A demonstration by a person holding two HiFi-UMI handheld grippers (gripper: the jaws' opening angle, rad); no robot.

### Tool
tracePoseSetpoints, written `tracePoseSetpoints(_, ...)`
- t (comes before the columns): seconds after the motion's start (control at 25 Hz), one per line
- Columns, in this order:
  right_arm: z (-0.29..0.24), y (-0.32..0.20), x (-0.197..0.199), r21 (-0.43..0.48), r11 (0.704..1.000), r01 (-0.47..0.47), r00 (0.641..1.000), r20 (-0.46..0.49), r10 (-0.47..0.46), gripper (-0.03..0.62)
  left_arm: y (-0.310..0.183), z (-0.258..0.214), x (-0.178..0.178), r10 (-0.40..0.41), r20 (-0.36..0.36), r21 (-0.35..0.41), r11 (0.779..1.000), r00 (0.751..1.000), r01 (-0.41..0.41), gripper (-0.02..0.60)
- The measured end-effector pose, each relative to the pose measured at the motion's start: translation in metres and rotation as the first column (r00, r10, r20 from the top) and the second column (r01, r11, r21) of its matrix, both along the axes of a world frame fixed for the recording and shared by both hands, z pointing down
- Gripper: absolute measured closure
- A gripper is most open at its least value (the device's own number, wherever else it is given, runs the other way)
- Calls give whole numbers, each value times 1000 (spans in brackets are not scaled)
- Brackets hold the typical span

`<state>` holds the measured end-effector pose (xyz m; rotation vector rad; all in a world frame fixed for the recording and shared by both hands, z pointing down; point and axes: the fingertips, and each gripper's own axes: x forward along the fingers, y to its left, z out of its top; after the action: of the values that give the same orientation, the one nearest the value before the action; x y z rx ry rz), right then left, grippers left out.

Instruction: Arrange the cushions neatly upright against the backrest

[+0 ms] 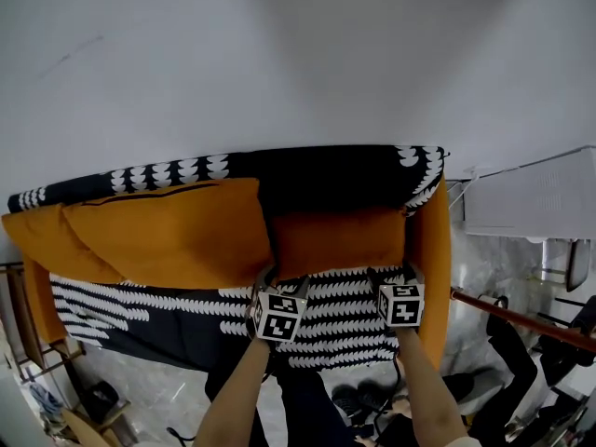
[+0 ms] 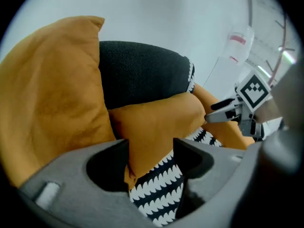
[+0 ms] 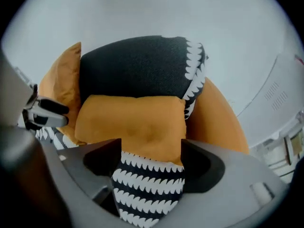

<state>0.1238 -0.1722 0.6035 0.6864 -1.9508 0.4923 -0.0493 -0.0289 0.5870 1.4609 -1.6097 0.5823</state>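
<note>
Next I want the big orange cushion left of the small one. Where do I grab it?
Pinch the large orange cushion at its upper corner nearest the small cushion, coming from the front with the left gripper. That corner looks to stand clear of the backrest and tapers thin enough for the jaws; the middle looks too plump.

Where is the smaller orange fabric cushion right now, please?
In the head view, the smaller orange fabric cushion stands right of centre against the black patterned backrest, between the large orange fabric cushion and the orange armrest.
</note>
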Motion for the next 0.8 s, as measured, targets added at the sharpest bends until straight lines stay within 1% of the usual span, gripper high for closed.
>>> tracePoseSetpoints(0.08, -17, -5, -4, 12, 996, -86, 993, 76, 85, 223, -5, -15, -1, -29, -7, 53, 998, 1000, 29, 282)
tracePoseSetpoints(0.16, -38, -10, -9, 26, 986, -164, 975, 157, 157, 260, -10, -34, -5, -70, -13, 103, 992, 997, 71, 282)
tracePoseSetpoints(0.28, -77, -12, -20, 64, 970, -236, 941, 263, 212, 325, -13, -68, -16, -127, -19, 181, 975, 992, 128, 290)
tracePoseSetpoints(0.44, -139, -5, -38, 148, 949, -279, 906, 369, 209, 435, -13, -117, -33, -179, -11, 282, 943, 984, 175, 369)
tracePoseSetpoints(0.48, -155, -1, -41, 171, 943, -287, 899, 389, 203, 475, -12, -132, -37, -190, -7, 309, 933, 982, 183, 381)
tracePoseSetpoints(0.52, -171, 3, -45, 193, 937, -291, 893, 407, 194, 501, -9, -147, -42, -202, 1, 335, 923, 979, 190, 396)
tracePoseSetpoints(0.64, -219, 19, -57, 256, 921, -295, 880, 449, 157, 566, 5, -196, -60, -245, 34, 409, 888, 969, 211, 434)
tracePoseSetpoints(0.68, -234, 25, -61, 274, 915, -295, 876, 460, 145, 585, 10, -212, -66, -260, 41, 431, 875, 965, 218, 445)
tracePoseSetpoints(0.8, -277, 41, -72, 318, 902, -291, 864, 493, 104, 585, 29, -258, -83, -298, 49, 493, 837, 953, 237, 466)
